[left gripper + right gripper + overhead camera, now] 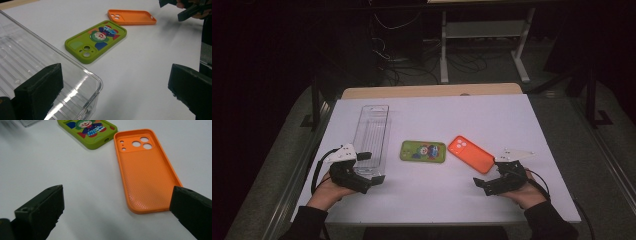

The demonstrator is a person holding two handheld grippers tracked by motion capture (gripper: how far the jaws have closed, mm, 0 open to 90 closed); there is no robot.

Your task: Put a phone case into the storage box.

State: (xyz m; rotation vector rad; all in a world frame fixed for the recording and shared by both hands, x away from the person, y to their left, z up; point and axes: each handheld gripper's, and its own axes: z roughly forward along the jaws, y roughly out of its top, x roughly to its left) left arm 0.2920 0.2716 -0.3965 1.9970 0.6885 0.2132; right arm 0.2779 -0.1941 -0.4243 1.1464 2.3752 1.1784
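two phone cases (423,151), one clear tray (372,132), two grippers (362,180)

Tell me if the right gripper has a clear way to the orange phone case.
Probably yes. The right gripper stands open just short of the orange phone case, which lies hollow side up on the white table. Nothing lies between them; the green phone case sits apart, to the side.

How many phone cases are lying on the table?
2. The green case lies mid-table, just right of the clear tray. The orange case lies to its right, hollow side up, in front of the right hand-held gripper. None looks hidden.
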